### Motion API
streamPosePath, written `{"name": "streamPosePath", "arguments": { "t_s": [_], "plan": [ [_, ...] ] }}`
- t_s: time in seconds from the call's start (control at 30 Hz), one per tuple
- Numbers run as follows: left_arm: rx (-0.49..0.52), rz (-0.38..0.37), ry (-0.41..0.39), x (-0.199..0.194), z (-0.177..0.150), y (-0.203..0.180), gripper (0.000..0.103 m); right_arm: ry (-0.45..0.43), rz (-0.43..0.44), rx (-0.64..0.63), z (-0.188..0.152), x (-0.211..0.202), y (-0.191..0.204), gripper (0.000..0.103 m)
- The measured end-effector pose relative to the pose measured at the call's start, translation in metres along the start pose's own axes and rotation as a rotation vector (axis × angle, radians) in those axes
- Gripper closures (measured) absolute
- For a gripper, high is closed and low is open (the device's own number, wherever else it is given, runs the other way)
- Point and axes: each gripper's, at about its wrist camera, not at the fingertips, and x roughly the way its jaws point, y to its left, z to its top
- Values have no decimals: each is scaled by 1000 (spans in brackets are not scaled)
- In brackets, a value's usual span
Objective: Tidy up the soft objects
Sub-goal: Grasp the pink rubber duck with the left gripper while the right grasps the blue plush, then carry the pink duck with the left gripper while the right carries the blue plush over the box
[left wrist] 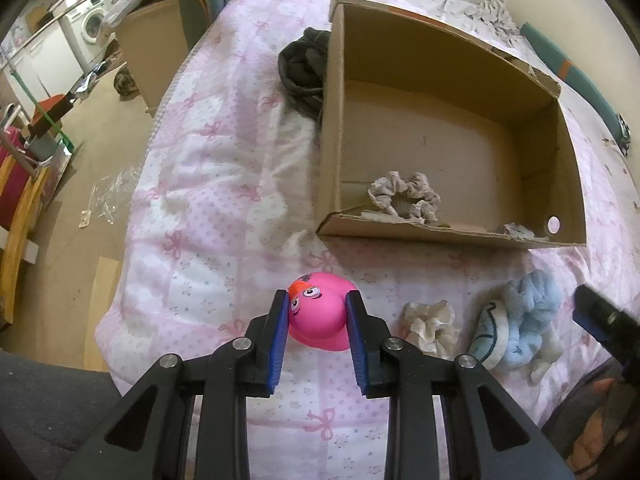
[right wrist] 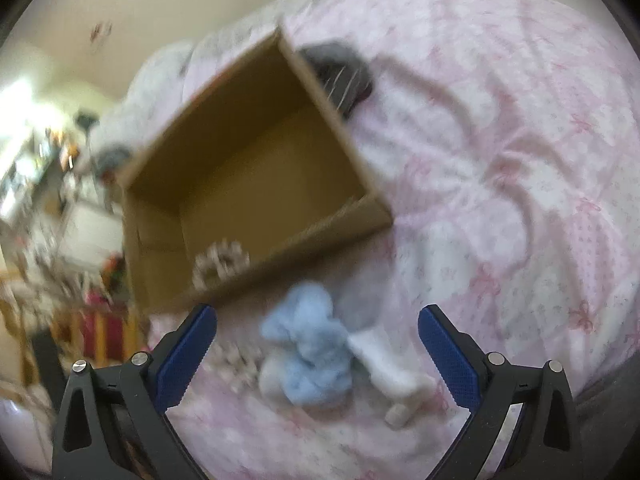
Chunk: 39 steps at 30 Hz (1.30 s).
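Observation:
My left gripper (left wrist: pixel 316 302) is shut on a pink rubber duck (left wrist: pixel 318 312), low over the pink bedspread, in front of the open cardboard box (left wrist: pixel 440 232). A grey scrunchie (left wrist: pixel 404 196) lies inside the box at its near wall. A cream scrunchie (left wrist: pixel 430 326) and a light blue plush toy (left wrist: pixel 520 320) lie on the bed to the right of the duck. My right gripper (right wrist: pixel 316 320) is open and empty, just above the blue plush (right wrist: pixel 308 336), with the box (right wrist: pixel 320 224) beyond it. That view is blurred. The right gripper's tip also shows in the left wrist view (left wrist: pixel 600 320).
A dark bundle of cloth (left wrist: pixel 302 70) lies against the box's far left corner. The bed edge drops to the floor on the left, where boxes, plastic wrap and a washing machine (left wrist: pixel 90 26) stand. A wall runs behind the bed.

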Motion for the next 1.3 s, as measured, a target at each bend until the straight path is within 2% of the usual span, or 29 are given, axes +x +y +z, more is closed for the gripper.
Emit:
{"name": "streamPosePath", "arguments": {
  "t_s": [0.1, 0.17, 0.2, 0.27, 0.37, 0.5, 0.53, 0.6, 0.63, 0.67, 0.77, 0.97, 1.1, 1.17, 1.3],
  "plan": [
    [11, 7, -1, 0, -1, -1, 77, 59, 19, -96, -7, 12, 21, 0],
    [13, 9, 2, 1, -1, -1, 78, 135, 61, -77, -12, 24, 23, 0],
    [13, 10, 3, 1, -1, -1, 78, 171, 53, -67, -14, 31, 22, 0],
    [14, 11, 5, 2, -1, -3, 78, 199, -22, -62, -16, 41, 18, 0],
    [21, 11, 7, 3, -1, -4, 78, 229, -54, -57, -13, 54, 14, 0],
    [33, 20, 8, 4, -2, -6, 77, 286, -117, -115, -16, 80, 21, 0],
    [32, 22, 10, 4, -2, -5, 77, 295, -143, -130, -19, 86, 21, 4],
    [24, 23, 13, 5, -2, -3, 77, 286, -180, -165, -22, 91, 25, 23],
    [19, 23, 15, 5, -1, -2, 78, 275, -171, -170, -21, 90, 27, 30],
    [14, 22, 17, 6, -1, -1, 78, 269, -150, -171, -21, 88, 28, 47],
    [9, 18, 14, 4, 0, 0, 78, 258, -96, -163, -20, 80, 28, 62],
    [16, 4, -6, -3, 1, -2, 78, 194, 53, -148, -11, 36, 31, 64],
    [25, 12, -24, -7, 1, -5, 78, 72, 145, -144, -4, -9, 31, 64],
    [25, 22, -36, -10, 1, -5, 78, 47, 140, -137, -1, -20, 29, 64],
    [14, 26, -71, -21, -1, 0, 78, 74, 113, -131, -1, -20, 26, 64]
  ]
}}
